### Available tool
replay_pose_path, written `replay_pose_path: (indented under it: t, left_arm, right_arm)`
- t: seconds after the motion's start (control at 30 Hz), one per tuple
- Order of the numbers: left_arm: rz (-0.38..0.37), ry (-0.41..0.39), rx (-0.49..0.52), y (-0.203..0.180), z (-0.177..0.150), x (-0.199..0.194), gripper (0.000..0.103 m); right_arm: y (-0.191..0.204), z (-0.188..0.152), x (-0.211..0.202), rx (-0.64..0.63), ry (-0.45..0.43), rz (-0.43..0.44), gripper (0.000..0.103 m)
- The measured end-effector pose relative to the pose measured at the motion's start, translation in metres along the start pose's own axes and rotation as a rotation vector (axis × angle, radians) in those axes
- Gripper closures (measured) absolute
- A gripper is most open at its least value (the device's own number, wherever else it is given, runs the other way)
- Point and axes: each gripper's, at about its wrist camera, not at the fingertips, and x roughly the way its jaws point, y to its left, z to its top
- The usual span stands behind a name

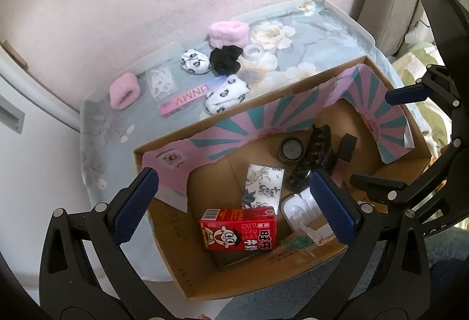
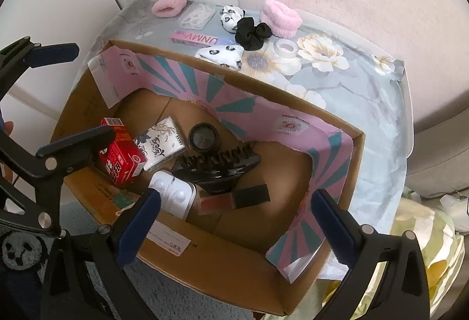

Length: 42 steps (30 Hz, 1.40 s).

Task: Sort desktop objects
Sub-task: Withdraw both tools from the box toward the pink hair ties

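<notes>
A: Above the open brown cardboard box [image 1: 296,91], the left gripper [image 1: 234,202] hangs with jaws spread wide and empty; below it the glossy red milk carton [image 1: 239,229] lies flat, long axis across the frame.

B: The right gripper [image 2: 237,220], also spread and empty, shows what that view hides: a red lip-gloss tube with a square black cap [image 2: 234,197], lying crosswise beside the toothed black hair claw [image 2: 217,166]. Beyond, fluffy pink bands [image 2: 280,16] sit on the floral cloth [image 2: 366,91]

Inside the cardboard box [image 2: 331,126]: six items. Beyond it on the table: two pink bands [image 2: 168,6], two panda socks [image 2: 220,54], one black scrunchie [image 2: 252,32].
</notes>
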Motion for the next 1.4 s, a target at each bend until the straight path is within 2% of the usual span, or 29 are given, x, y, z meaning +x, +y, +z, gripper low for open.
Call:
replay_pose_path:
  t: [0.93,1.17,1.4]
  left_arm:
    - [0.000,-0.055,-0.057,0.032,0.015,-0.009,0.000]
    - [0.004,-0.062,-0.115,0.069,0.025,-0.011,0.000]
    - [0.026,-0.089,-0.191,0.132,0.043,-0.013,0.000]
  right_arm:
    - [0.007,0.029,-0.018,-0.036,-0.026,-0.037,0.001]
    - [0.003,0.047,-0.014,0.028,0.011,0.084,0.001]
    - [-0.009,0.077,-0.019,0.069,0.064,0.073,0.001]
